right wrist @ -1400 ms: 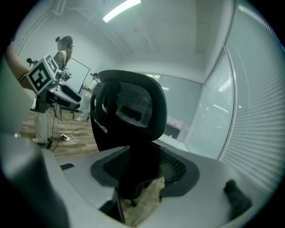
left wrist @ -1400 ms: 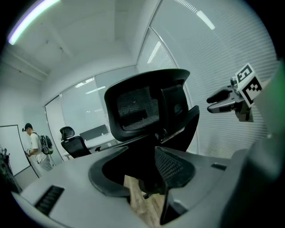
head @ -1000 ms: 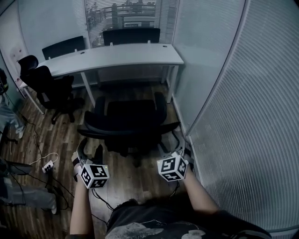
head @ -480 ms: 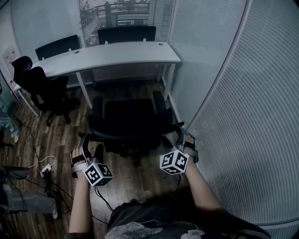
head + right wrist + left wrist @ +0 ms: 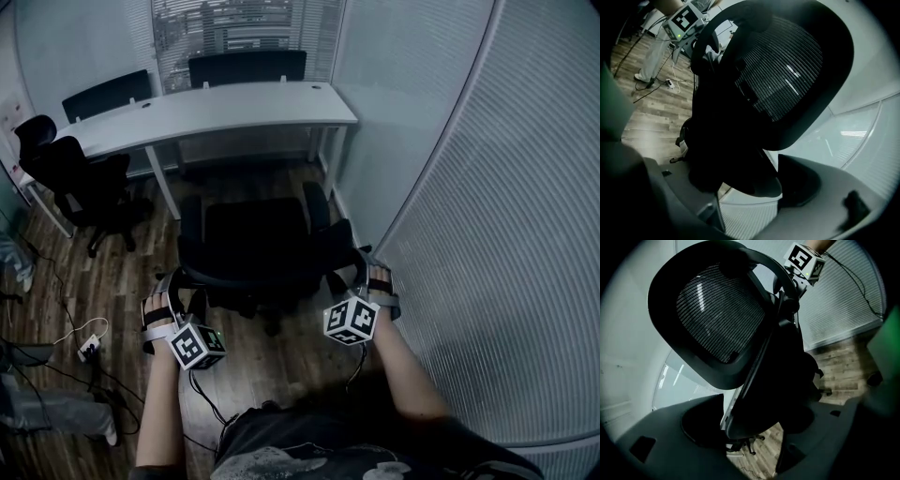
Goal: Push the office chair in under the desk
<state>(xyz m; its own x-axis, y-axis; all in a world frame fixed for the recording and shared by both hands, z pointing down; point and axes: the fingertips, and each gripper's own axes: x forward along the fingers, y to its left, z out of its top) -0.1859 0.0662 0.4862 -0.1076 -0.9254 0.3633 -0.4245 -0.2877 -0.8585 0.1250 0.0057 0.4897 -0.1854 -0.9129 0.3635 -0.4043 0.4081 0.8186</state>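
The black office chair (image 5: 255, 246) stands on the wood floor, its seat facing the white desk (image 5: 216, 105) a short way ahead. My left gripper (image 5: 180, 292) is at the left end of the mesh backrest (image 5: 717, 319) and my right gripper (image 5: 361, 277) at the right end. In the left gripper view the backrest's rim passes between the wide jaws of the left gripper (image 5: 754, 427), with floor showing beside it. The right gripper (image 5: 740, 187) straddles the backrest (image 5: 787, 70) the same way. Both stand open.
A second black chair (image 5: 80, 178) sits at the desk's left end, and two more (image 5: 246, 67) stand behind it. A ribbed glass wall (image 5: 487, 234) runs close along the right. A power strip (image 5: 89, 347) with cables lies at floor left, near a person's legs (image 5: 47, 408).
Both grippers have moved forward from behind the chair up to the backrest, and their jaws now straddle its two ends.
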